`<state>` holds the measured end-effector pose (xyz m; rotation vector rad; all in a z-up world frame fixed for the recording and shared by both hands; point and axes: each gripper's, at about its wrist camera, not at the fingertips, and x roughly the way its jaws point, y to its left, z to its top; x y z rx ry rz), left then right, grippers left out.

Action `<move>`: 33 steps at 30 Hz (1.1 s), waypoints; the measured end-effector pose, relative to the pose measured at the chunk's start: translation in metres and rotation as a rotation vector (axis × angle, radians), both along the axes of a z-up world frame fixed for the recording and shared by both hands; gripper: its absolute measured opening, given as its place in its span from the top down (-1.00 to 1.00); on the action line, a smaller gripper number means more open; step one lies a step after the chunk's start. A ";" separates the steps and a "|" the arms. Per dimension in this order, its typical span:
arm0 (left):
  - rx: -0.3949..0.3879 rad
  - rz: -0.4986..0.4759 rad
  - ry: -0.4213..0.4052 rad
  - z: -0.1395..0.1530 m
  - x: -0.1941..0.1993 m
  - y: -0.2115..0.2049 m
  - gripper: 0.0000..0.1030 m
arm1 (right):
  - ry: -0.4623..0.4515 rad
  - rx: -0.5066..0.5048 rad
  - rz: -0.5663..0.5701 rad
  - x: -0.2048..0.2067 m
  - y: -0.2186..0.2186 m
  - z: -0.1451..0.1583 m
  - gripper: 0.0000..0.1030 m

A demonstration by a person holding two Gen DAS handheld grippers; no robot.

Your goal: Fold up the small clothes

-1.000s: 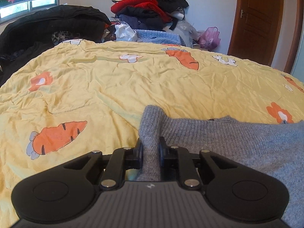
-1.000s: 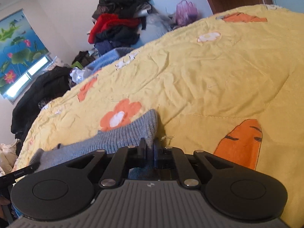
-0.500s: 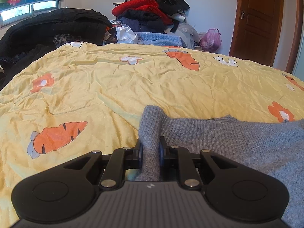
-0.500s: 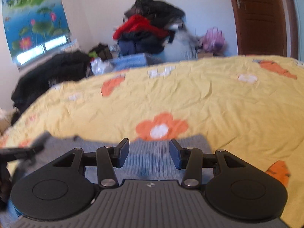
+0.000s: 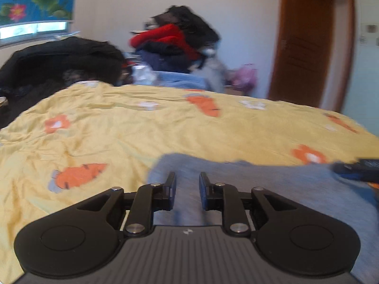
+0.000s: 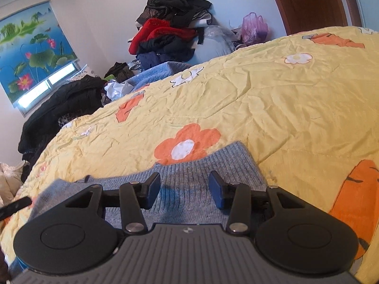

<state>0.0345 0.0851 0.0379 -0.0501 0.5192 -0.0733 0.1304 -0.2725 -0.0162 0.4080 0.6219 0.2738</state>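
A grey knit sweater (image 5: 260,184) lies flat on the yellow carrot-print bedspread (image 5: 142,130). My left gripper (image 5: 187,177) hovers over the sweater's left end; its jaws are opening and the pads press on nothing. In the right wrist view the sweater's ribbed edge (image 6: 213,163) lies under my right gripper (image 6: 184,179). Its jaws stand apart and are closing a little, with only flat knit beneath them. The right gripper's tip (image 5: 360,168) shows blurred at the left wrist view's right edge.
A pile of red, black and blue clothes (image 6: 170,35) rises beyond the bed's far edge, beside a pink bag (image 6: 254,27). A black coat (image 5: 59,61) lies at the far left under the window. A brown door (image 5: 305,40) stands at the right.
Both grippers have let go of the sweater: the right first, then the left. The left gripper has drawn back and up, and the pinched fold now lies flat.
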 end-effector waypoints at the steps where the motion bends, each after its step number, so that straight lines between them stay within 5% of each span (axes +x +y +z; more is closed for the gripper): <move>1: 0.010 -0.028 0.025 -0.004 -0.003 -0.007 0.59 | 0.001 0.009 -0.002 0.000 -0.001 0.000 0.06; 4: 0.059 -0.020 0.112 -0.029 0.005 -0.010 0.56 | 0.000 0.003 -0.002 0.000 0.000 0.000 0.06; 8: -0.059 0.002 0.098 -0.042 0.014 0.024 0.54 | -0.002 0.005 -0.001 -0.001 -0.001 0.000 0.06; 9: -0.039 0.005 0.098 -0.042 0.014 0.024 0.54 | -0.002 -0.004 -0.001 -0.001 -0.001 0.000 0.06; 12: 0.093 0.022 0.096 -0.032 0.002 0.007 0.54 | -0.012 -0.188 -0.010 -0.008 0.018 0.009 0.01; 14: 0.096 -0.001 0.063 -0.020 -0.022 0.001 0.56 | -0.059 -0.323 -0.051 -0.034 0.033 0.026 -0.04; 16: 0.061 -0.073 0.041 -0.013 -0.047 -0.004 0.56 | -0.146 -0.265 0.026 -0.071 0.035 0.044 -0.18; 18: 0.074 -0.127 0.069 -0.019 -0.063 -0.015 0.54 | -0.170 -0.243 0.081 -0.101 0.038 0.051 -0.53; 23: 0.088 -0.135 0.089 -0.041 -0.070 -0.007 0.51 | -0.048 -0.365 0.161 -0.134 0.051 0.025 -0.46; 29: 0.135 -0.145 0.102 -0.035 -0.061 -0.005 0.38 | -0.060 -0.461 0.209 -0.169 0.056 0.017 -0.45; 31: 0.131 -0.111 0.106 -0.024 -0.073 -0.006 0.38 | -0.041 -0.414 0.185 -0.179 0.052 0.031 -0.43; 33: 0.013 -0.058 0.082 -0.012 -0.097 0.009 0.34 | -0.060 -0.330 0.173 -0.199 0.037 0.047 -0.48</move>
